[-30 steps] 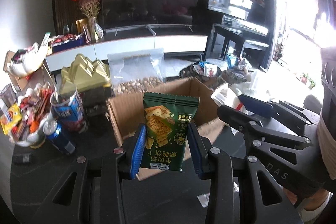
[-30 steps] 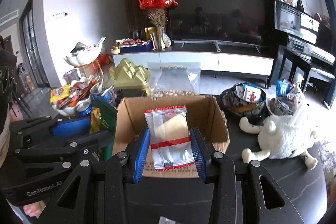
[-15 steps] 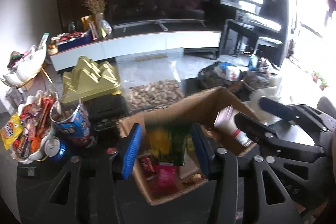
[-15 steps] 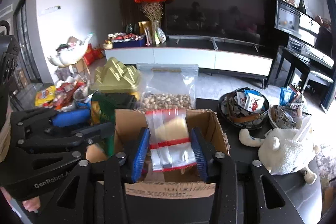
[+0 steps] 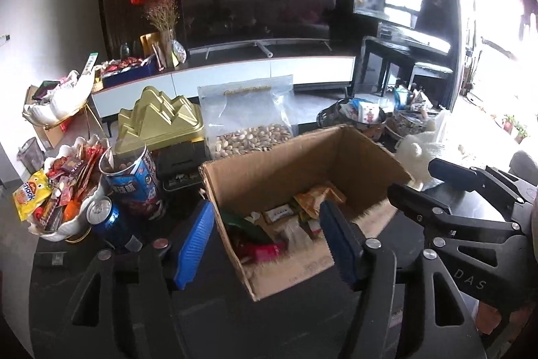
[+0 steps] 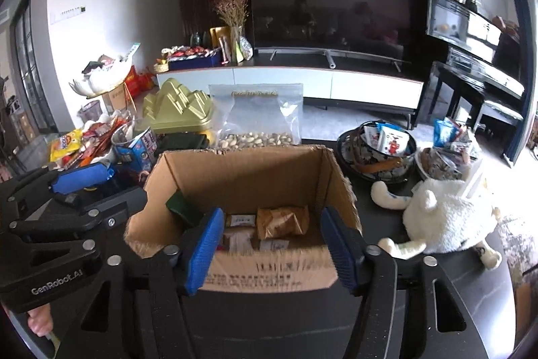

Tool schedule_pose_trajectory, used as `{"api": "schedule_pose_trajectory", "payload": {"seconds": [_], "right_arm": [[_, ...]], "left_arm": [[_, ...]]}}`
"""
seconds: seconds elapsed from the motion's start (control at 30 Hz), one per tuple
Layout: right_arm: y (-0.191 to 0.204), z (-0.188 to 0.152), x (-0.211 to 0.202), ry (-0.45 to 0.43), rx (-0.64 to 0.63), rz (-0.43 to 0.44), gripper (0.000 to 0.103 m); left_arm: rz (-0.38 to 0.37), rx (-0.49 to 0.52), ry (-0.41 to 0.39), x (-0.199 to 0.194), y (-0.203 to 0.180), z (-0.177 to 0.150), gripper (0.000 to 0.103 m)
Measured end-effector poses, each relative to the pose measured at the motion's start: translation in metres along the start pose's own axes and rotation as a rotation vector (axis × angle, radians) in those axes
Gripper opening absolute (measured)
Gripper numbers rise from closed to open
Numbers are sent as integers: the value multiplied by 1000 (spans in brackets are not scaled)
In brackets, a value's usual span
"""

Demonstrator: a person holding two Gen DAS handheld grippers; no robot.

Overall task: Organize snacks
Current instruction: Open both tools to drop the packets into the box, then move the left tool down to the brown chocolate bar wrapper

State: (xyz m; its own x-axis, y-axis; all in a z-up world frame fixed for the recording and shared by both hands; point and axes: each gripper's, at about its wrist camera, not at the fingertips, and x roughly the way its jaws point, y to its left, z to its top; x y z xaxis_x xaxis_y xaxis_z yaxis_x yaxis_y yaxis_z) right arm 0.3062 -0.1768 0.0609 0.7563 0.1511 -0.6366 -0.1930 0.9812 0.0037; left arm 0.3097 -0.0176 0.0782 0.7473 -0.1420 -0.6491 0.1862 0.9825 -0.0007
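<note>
The cardboard box (image 5: pixel 302 177) sits open-topped on the dark surface (image 5: pixel 208 318) at the centre of both views. In the left wrist view its long axis runs from lower left to upper right, one corner pointing toward the camera; in the right wrist view it lies square-on, long axis across the frame. Snack packets (image 5: pixel 269 227) lie loose on its floor, mostly flat.

The left claw (image 5: pixel 265 244) is angled down over the box's near corner. Its blue jaws have just been opening and now stand apart, gripping nothing. The right claw (image 6: pixel 272 244) tilts down over the near wall in the same way, jaws likewise just opened and apart, nothing between them.

Only the right wrist view shows a dark green packet (image 6: pixel 181 204) leaning against the box's left inner wall and a tan wrapper (image 6: pixel 282 221) lying crosswise; the white item between the jaws there is too blurred to name. Only the left wrist view shows a blue can (image 5: pixel 111 221) at lower left. Each view catches the other claw at its edge.
</note>
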Motion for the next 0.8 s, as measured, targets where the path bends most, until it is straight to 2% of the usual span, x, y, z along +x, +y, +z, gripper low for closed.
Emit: {"api": "schedule_pose_trajectory", "payload": {"seconds": [0.23, 0.4, 0.63, 0.8], "right_arm": [[-11, -24, -37, -4, 41, -68, 65], [-21, -48, -59, 7, 74, -105, 66], [-28, -74, -78, 33, 96, -122, 66], [-31, -97, -85, 60, 117, -127, 66]], "left_arm": [[-29, 34, -26, -27, -18, -17, 68], [-82, 91, -15, -36, -34, -35, 68], [-162, 146, 21, -40, -56, -60, 68], [-190, 199, 57, -38, -73, -78, 68]]}}
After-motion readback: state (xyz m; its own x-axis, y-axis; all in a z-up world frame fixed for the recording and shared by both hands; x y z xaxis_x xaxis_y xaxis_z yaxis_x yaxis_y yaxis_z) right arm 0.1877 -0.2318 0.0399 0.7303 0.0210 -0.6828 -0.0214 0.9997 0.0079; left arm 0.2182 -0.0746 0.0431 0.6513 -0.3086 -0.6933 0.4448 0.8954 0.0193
